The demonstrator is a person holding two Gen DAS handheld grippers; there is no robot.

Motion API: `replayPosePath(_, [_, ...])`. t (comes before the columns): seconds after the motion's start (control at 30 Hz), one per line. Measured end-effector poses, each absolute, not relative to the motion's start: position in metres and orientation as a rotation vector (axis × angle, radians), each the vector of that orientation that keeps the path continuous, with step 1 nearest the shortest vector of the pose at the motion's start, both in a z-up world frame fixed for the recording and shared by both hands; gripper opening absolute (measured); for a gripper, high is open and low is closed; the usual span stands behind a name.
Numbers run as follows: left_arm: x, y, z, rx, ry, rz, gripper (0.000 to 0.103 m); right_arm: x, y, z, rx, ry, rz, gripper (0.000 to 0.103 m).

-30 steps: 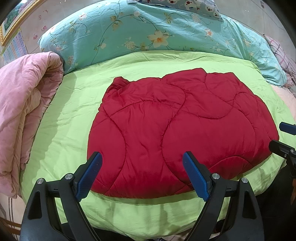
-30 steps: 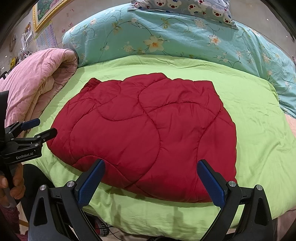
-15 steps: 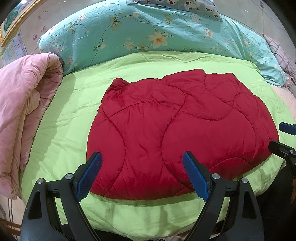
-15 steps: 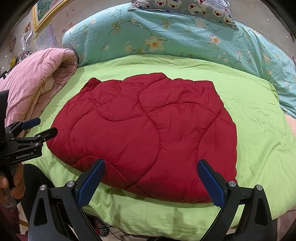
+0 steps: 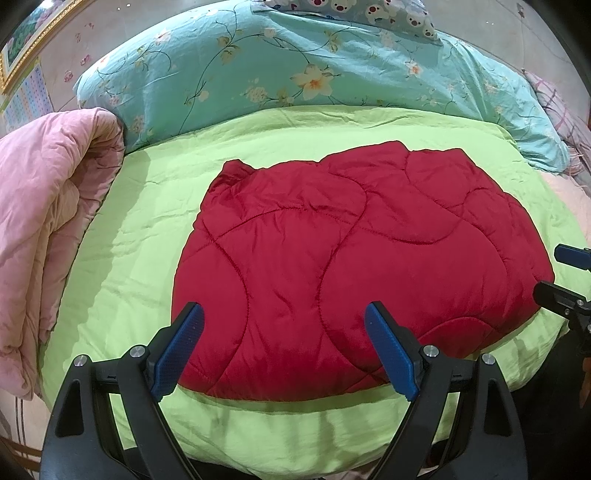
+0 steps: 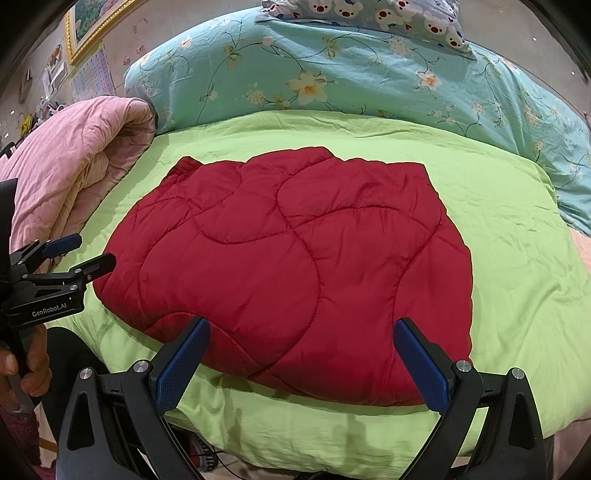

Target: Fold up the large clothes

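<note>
A red quilted padded garment (image 5: 351,266) lies folded into a broad flat bundle on the lime-green bed cover (image 5: 140,229); it also shows in the right wrist view (image 6: 295,266). My left gripper (image 5: 284,325) is open and empty, hovering just above the garment's near edge. My right gripper (image 6: 301,339) is open and empty, hovering over the near right edge. The left gripper also shows at the left in the right wrist view (image 6: 79,251), and the right gripper at the right edge of the left wrist view (image 5: 561,273).
A rolled pink quilt (image 5: 40,229) lies along the bed's left side. A teal floral duvet (image 5: 314,74) and a bear-print pillow (image 6: 369,14) are piled at the back. The lime cover (image 6: 517,258) extends right of the garment. The bed's front edge is just below the grippers.
Almost nothing differs: both grippers stay open and hover in place, and the garment lies still.
</note>
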State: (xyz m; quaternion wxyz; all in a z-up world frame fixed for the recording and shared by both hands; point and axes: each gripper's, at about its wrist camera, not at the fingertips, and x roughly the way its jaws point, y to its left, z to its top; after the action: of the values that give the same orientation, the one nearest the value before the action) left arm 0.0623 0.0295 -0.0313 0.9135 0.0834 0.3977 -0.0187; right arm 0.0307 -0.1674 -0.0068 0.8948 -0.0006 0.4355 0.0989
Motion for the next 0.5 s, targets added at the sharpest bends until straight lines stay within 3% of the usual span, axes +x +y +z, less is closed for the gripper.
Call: replayPosePath(0.5, [0.0684, 0.0311, -0.0326, 0.163, 0.812, -0.036, 0.089, 0.0386, -0.1685, -0.0033, 0.006, 0.897, 0.201, 0.1])
